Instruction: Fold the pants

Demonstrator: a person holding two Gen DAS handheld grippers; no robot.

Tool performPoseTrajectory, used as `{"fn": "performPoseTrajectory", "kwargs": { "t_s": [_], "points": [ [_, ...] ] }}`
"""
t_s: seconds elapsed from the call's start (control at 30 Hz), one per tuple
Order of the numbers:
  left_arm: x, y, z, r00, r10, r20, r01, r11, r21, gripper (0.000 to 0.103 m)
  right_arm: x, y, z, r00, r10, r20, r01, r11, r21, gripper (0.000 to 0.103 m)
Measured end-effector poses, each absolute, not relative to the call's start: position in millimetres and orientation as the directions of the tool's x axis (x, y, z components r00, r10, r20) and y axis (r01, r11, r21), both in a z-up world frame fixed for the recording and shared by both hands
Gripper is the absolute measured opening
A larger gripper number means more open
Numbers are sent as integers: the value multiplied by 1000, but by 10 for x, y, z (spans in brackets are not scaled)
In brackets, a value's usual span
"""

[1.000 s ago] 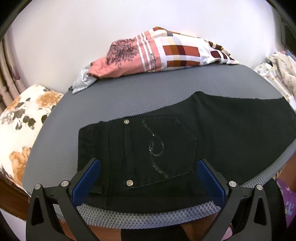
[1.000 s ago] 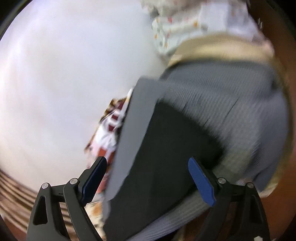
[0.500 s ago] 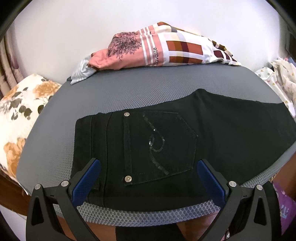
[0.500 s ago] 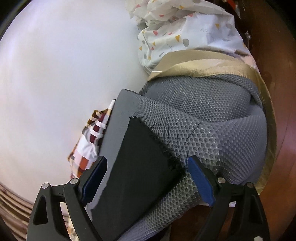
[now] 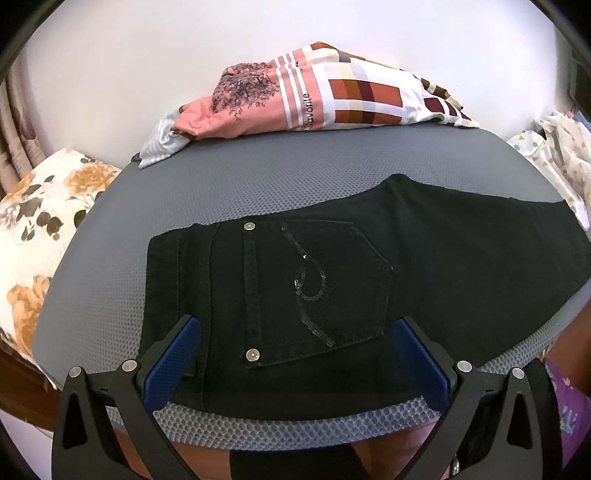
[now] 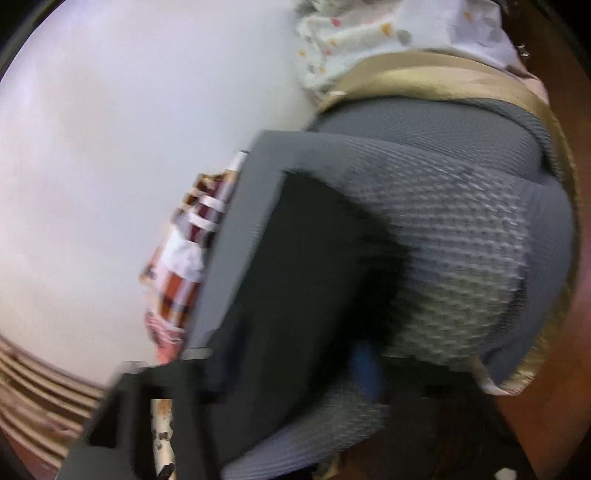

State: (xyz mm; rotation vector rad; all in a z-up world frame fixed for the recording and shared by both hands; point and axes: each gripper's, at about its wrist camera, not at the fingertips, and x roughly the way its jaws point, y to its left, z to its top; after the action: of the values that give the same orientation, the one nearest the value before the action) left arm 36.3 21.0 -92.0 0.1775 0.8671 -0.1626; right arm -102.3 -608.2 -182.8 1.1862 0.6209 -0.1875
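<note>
Black pants (image 5: 461, 258) flat on grey mesh mat (image 5: 258, 184), back side up, waist toward left of left view, legs running off to right. One leg on top of the other, by the look of it. Back pocket (image 5: 325, 280) facing up, sequin swirl on it, two metal rivets along its left edge. Near edge of pants close to front edge of mat, a small dark bit hanging below that edge.

Left gripper (image 5: 297, 321) spread wide, blue pads well apart, nothing between them. Hovering over waist end, pocket framed between the fingers. No contact with fabric visible.

Right view heavily blurred. Right gripper (image 6: 284, 365) at leg end of pants (image 6: 314, 277), jaws closing, black fabric running between the fingers. One blue pad (image 6: 365, 365) just visible at edge of fabric. Cannot tell whether pads press on the cloth. Leg end lying over rounded corner of mat (image 6: 461, 240).

Folded pink and checked shirt (image 5: 332, 99) at far edge of mat, against white wall, well apart from pants. Floral pillow (image 5: 37, 221) beside mat at left. White dotted cloth (image 5: 554, 155) beyond mat at right, same cloth (image 6: 369, 29) at top of right view. Gold trim (image 6: 443, 81) under mat corner there. Brown wood below mat.
</note>
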Motion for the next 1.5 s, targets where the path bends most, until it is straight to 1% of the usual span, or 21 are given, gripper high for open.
{"fn": "performPoseTrajectory", "kwargs": {
  "t_s": [0.03,0.07,0.1,0.17,0.23,0.5,0.57,0.63,0.73,0.87,1.07,1.27,1.5],
  "points": [
    [363,209,-917,638,-70,-767,215,973,89,103,-1044,-6113,-1898,819,185,-543,462,350,815,4],
    [362,206,-916,638,-71,-767,215,973,88,103,-1089,-6143,-1974,833,198,-516,450,301,841,3],
    [362,205,-918,637,-73,-767,215,973,86,103,-1104,-6149,-1986,835,201,-512,448,291,845,3],
    [369,210,-924,633,-75,-771,213,974,80,103,-1080,-6123,-1941,820,194,-538,461,330,823,4],
    [378,213,-937,626,-73,-776,210,975,78,103,-1054,-6118,-1926,814,205,-543,463,335,821,7],
    [383,208,-945,630,-72,-773,214,973,84,103,-973,-6095,-1916,794,203,-573,495,332,803,6],
    [375,204,-942,630,-69,-774,216,972,89,103,-929,-6087,-1905,785,199,-587,507,337,793,4],
    [376,200,-941,630,-67,-774,217,972,93,103,-902,-6067,-1879,775,187,-604,519,357,777,4],
    [380,197,-949,625,-65,-778,217,972,92,103,-831,-6002,-1791,745,157,-648,535,439,722,5],
    [392,187,-965,617,-61,-785,214,973,92,103,-785,-5966,-1752,735,146,-663,539,467,701,8],
    [402,194,-1007,606,-48,-794,205,974,98,103,-791,-5970,-1752,746,158,-648,531,447,720,9],
    [421,205,-1052,594,-39,-804,201,974,101,103,-705,-5867,-1619,761,179,-624,491,471,733,9],
    [438,214,-1090,584,-31,-811,198,974,106,103,-414,-5502,-1443,763,257,-593,410,518,751,9]
  ]
}}
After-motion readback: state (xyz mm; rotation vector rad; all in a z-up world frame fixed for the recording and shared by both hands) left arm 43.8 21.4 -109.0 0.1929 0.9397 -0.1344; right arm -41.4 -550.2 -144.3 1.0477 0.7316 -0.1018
